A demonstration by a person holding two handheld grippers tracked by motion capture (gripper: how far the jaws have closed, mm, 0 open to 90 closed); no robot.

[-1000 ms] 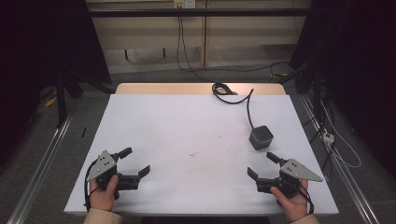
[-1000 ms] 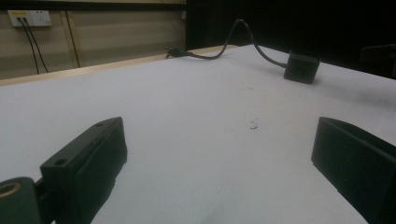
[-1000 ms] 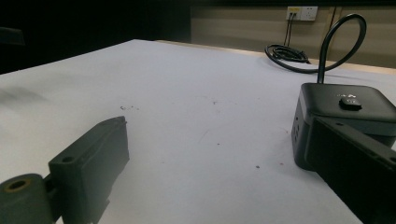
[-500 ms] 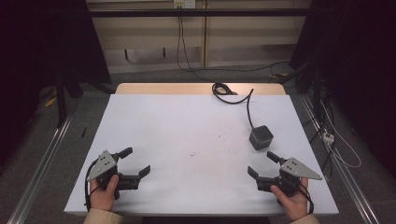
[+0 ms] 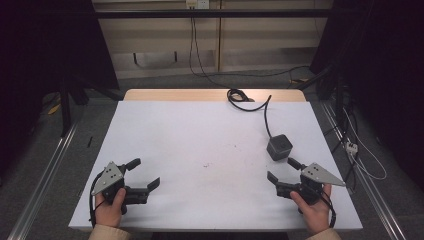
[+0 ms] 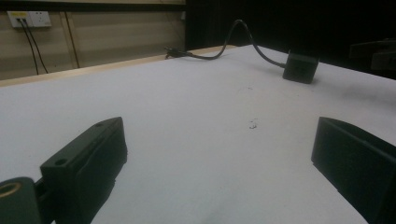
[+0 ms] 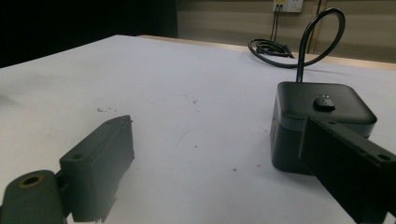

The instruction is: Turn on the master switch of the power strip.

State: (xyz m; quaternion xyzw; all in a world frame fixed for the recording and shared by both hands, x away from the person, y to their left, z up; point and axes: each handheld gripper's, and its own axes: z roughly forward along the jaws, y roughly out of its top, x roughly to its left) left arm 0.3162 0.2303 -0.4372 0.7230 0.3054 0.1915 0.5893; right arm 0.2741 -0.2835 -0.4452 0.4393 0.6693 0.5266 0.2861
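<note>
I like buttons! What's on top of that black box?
The black box has a small dark button on top; its cable rises behind. Its underside is hidden against the table.

We are in what looks like a lab or test room set up for recording. We see a plain white surface (image 5: 200, 145) with a bare wooden edge at its far side, standing on a grey floor between metal rails (image 5: 42, 175). Dark curtains (image 5: 45, 45) close off both sides. Behind it runs a beige panelled wall with a socket (image 5: 197, 4) and cables hanging down from it, and more loose cables (image 5: 360, 150) lie on the floor at the right.
</note>
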